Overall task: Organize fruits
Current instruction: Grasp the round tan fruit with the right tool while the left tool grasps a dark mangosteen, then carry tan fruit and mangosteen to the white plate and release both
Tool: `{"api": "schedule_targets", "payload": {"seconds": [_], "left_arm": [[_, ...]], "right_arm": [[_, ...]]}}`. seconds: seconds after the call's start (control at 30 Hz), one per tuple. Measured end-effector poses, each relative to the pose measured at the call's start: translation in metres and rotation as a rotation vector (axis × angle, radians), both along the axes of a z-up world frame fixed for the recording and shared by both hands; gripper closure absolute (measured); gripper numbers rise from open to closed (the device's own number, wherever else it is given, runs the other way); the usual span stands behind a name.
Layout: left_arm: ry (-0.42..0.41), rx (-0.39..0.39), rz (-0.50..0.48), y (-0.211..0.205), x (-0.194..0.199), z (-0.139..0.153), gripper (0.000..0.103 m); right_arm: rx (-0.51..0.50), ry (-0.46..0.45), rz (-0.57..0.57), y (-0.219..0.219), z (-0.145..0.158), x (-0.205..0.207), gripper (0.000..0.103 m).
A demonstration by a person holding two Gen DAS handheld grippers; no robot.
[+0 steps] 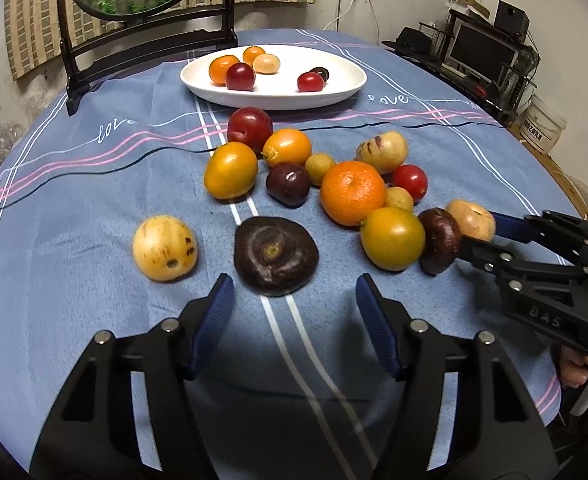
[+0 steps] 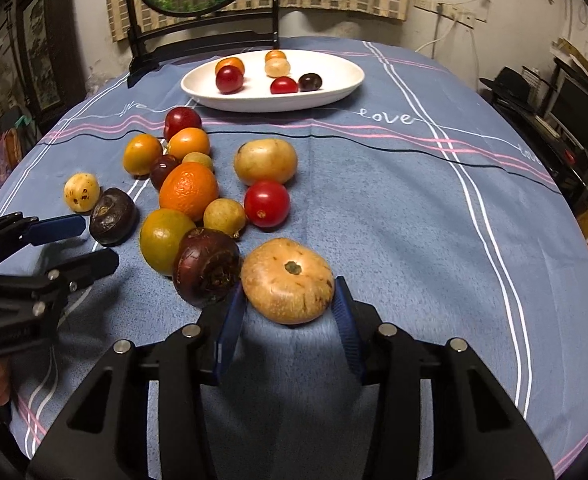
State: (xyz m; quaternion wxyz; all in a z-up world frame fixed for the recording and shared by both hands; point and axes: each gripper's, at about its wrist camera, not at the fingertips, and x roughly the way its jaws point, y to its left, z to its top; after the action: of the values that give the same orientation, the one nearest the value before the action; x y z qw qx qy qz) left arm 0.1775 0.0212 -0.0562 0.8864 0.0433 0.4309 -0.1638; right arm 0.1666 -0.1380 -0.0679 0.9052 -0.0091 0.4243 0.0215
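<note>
Right tongs (image 2: pixel 290 312) pinch the flat tan fruit (image 2: pixel 288 280); left tongs (image 1: pixel 292 304), spread, approach the dark purple wrinkled fruit (image 1: pixel 276 254). Next: lift toward the white oval plate (image 1: pixel 214 84).

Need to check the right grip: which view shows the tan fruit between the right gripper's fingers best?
Right wrist view: the tan fruit sits large and whole between both pads. The left wrist view shows it small at the edge, partly hidden.

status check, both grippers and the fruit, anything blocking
Left gripper open behind dark flat fruit. Right gripper closing around tan fruit, still on cloth. Dark round fruit crowds its left finger. White plate far side.
</note>
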Motion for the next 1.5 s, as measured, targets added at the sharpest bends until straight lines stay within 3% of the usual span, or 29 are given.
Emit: {"api": "schedule_targets", "payload": {"seconds": [0.13,0.3,0.93,1.1,1.5], "left_arm": [[0.013,0.012,-0.018,0.000,0.009,-0.002,0.038],[0.042,-0.001,-0.007,0.004,0.019,-0.005,0.048],[0.044,0.054,-0.013,-0.006,0.025,-0.009,0.049],[0.042,0.026,-0.020,-0.002,0.023,-0.007,0.054],[0.043,0.028,-0.037,-0.002,0.027,-0.009,0.056]], "right_arm": [[-0.003,-0.009,-0.022,0.000,-0.002,-0.005,0.058],[-0.010,-0.010,-0.025,0.000,-0.002,-0.006,0.058],[-0.013,-0.011,-0.023,0.000,-0.002,-0.007,0.058],[-0.023,-0.012,-0.016,0.002,-0.003,-0.007,0.058],[-0.006,-0.012,-0.016,0.000,-0.003,-0.008,0.058]]}}
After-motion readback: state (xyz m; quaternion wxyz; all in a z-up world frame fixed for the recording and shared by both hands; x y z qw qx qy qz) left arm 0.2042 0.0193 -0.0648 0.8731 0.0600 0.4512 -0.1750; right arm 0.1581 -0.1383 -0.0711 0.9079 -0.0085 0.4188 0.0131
